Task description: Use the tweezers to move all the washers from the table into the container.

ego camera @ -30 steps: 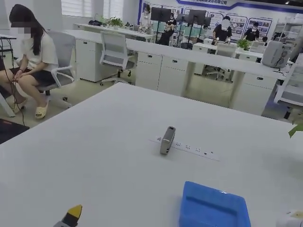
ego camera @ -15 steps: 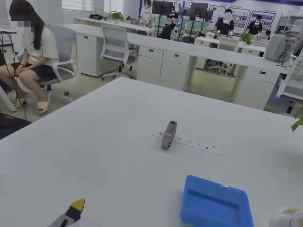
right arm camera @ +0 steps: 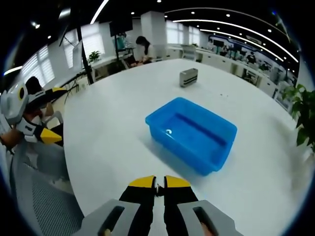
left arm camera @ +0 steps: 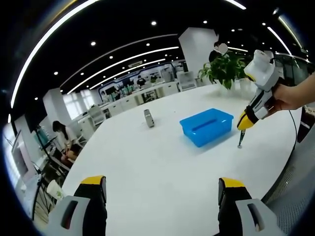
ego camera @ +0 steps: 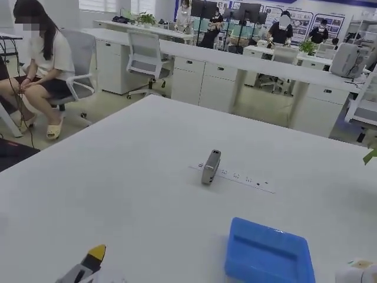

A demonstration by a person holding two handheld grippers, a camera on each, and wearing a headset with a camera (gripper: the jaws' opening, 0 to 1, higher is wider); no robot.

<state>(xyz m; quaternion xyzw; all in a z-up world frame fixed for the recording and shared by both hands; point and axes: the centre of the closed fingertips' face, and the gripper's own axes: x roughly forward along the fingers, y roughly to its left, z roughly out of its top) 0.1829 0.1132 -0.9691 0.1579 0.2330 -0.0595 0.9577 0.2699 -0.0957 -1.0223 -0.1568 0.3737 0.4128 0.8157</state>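
Observation:
The blue container (ego camera: 268, 256) stands on the white table (ego camera: 135, 177), also seen in the right gripper view (right arm camera: 192, 132) and the left gripper view (left arm camera: 206, 126). A small pale ring, likely a washer (right arm camera: 169, 132), lies inside it. My right gripper (right arm camera: 160, 183) is shut on thin dark tweezers (left arm camera: 240, 140), which point down at the table just beside the container. In the left gripper view that right gripper (left arm camera: 245, 122) hangs in a hand. My left gripper (left arm camera: 162, 194) stands open over bare table, its yellow tip (ego camera: 94, 256) at the table's near edge.
A white power strip (ego camera: 244, 178) with a grey adapter (ego camera: 210, 167) lies beyond the container. A potted plant (left arm camera: 224, 69) stands at the table's far end. A seated person (ego camera: 41, 65) and office desks with chairs are well behind.
The head camera has tilted down slightly. The container, the power strip and both grippers have stayed about where they were.

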